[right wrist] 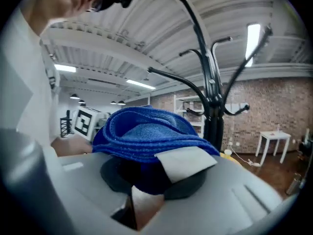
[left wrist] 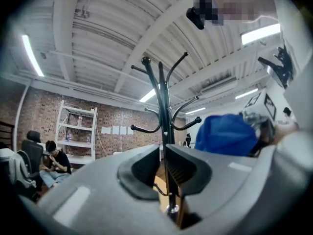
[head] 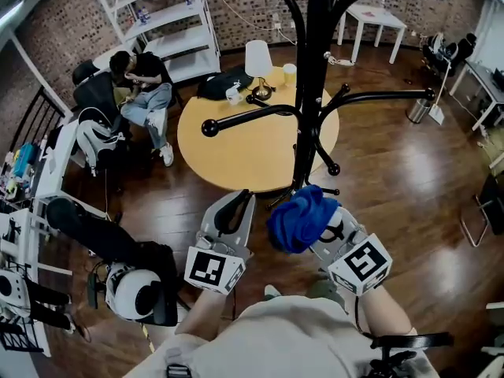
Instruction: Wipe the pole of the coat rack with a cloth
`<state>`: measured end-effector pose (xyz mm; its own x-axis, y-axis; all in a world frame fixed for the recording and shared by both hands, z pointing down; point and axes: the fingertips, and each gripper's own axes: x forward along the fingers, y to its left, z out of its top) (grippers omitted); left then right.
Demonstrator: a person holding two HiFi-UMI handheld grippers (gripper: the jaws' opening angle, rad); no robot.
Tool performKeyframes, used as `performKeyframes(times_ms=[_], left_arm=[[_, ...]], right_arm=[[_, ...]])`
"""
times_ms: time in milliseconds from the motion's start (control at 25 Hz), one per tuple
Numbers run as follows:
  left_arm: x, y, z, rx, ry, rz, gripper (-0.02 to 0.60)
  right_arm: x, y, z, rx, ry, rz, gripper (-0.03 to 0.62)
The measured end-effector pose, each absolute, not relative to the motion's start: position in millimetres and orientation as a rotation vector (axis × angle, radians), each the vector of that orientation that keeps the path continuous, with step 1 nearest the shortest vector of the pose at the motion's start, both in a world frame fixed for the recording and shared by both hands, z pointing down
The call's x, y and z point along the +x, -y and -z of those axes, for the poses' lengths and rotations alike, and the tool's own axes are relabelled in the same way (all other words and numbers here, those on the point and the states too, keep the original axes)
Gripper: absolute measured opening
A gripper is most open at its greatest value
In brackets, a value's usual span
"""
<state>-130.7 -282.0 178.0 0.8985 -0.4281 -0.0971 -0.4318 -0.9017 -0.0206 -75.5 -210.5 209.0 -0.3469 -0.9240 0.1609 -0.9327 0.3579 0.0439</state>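
Note:
The black coat rack pole (head: 315,77) rises just ahead of me, with curved hooks branching off it. My right gripper (head: 315,215) is shut on a bunched blue cloth (head: 299,219), which hangs a little short of the pole's lower part and slightly left of it. In the right gripper view the cloth (right wrist: 146,131) bulges over the jaws, with the pole (right wrist: 212,116) behind it to the right. My left gripper (head: 239,198) is held beside it, to the left, shut with nothing in it. In the left gripper view, the pole (left wrist: 165,111) lines up with the jaws and the cloth (left wrist: 225,133) lies to the right.
A round yellow table (head: 236,144) with a white lamp (head: 257,61) stands behind the rack. A person (head: 142,85) sits at far left by a white shelf (head: 169,14). A helmet (head: 134,291) lies at lower left, and a chair (head: 484,211) stands at right.

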Motion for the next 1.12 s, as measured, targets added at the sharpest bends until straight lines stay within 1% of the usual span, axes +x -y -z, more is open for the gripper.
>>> performKeyframes(times_ms=[80,200,280,360,480,680,760,880,1000,1120], left_arm=[[-130,281,-181,-3.019,-0.68,-0.13,0.034],[-128,271,-182,-3.027,-0.642,-0.124,0.034],[-130,266,-184,-3.032,-0.632,-0.116,0.034],[-134,263,-188,-3.037,-0.641,-0.11,0.034],[-141,259,-200,-3.053,-0.665,-0.084,0.034],[-147,260,-225,-3.077,-0.701,-0.015,0.034],[-144,262,-236,-3.075,-0.7,-0.001,0.034],[-130,268,-243,-3.064,-0.714,0.009,0.034],[-110,266,-232,-3.047,-0.727,-0.01,0.034],[-85,260,-224,-3.039,-0.727,-0.025,0.034]], right_arm=[[-51,244,-220,1.887,2.34,-0.034,0.104],[-20,287,-203,2.104,2.169,0.109,0.104],[-11,307,-194,2.164,2.139,0.131,0.104],[-9,318,-203,2.168,2.119,0.133,0.104],[-14,322,-264,2.118,2.08,0.029,0.104],[-8,322,-434,2.029,1.937,-0.307,0.104],[-6,323,-463,2.028,1.952,-0.351,0.104],[-9,323,-447,2.009,2.045,-0.321,0.104],[-12,305,-371,1.964,2.233,-0.178,0.104],[8,277,-296,1.85,2.378,-0.032,0.105]])
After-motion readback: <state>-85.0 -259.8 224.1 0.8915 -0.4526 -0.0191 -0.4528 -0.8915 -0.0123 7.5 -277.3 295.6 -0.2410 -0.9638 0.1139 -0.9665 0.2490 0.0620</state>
